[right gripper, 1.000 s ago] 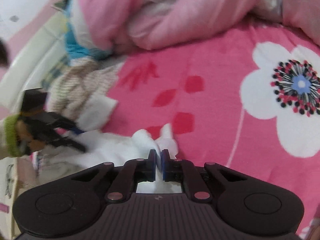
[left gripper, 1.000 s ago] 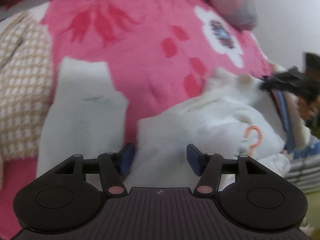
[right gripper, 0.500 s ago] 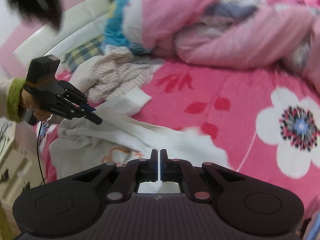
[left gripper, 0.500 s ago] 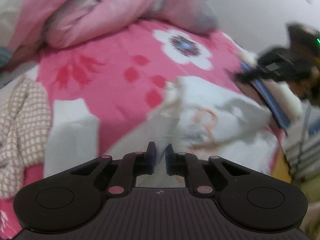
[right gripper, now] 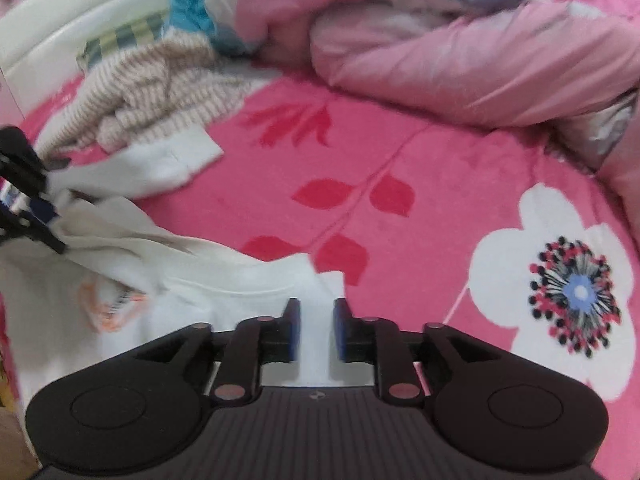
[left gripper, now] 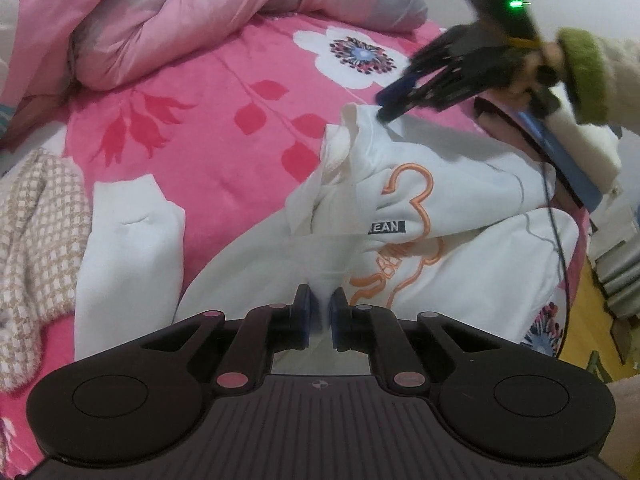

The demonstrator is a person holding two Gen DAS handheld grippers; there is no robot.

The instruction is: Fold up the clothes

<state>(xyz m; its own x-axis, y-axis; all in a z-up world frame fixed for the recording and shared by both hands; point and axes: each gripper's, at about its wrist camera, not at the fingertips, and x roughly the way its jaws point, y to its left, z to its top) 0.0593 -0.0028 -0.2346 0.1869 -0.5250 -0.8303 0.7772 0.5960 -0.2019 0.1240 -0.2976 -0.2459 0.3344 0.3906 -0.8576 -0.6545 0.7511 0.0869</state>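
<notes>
A white sweatshirt (left gripper: 440, 208) with an orange outline print lies crumpled on the pink flowered blanket (left gripper: 208, 120). My left gripper (left gripper: 319, 312) is shut on a bunched fold of its near edge. One sleeve with its cuff (left gripper: 132, 216) trails off to the left. My right gripper (left gripper: 386, 106) touches the sweatshirt's raised far corner. In the right wrist view my right gripper (right gripper: 316, 328) stands with its jaws apart and a strip of the sweatshirt (right gripper: 224, 280) lying between them. At the far left of that view my left gripper (right gripper: 56, 228) holds the cloth.
A rumpled pink duvet (left gripper: 160, 20) fills the back of the bed. A beige knit garment (left gripper: 36, 240) lies at the left, near the white headboard (right gripper: 80, 20). A green-cuffed sleeve (left gripper: 584, 72) holds the right gripper. The bed's edge and floor (left gripper: 600, 300) lie to the right.
My left gripper went from open to shut on the sweatshirt and drew it up. My right gripper, shut on the cloth until half a second ago, has parted its jaws.
</notes>
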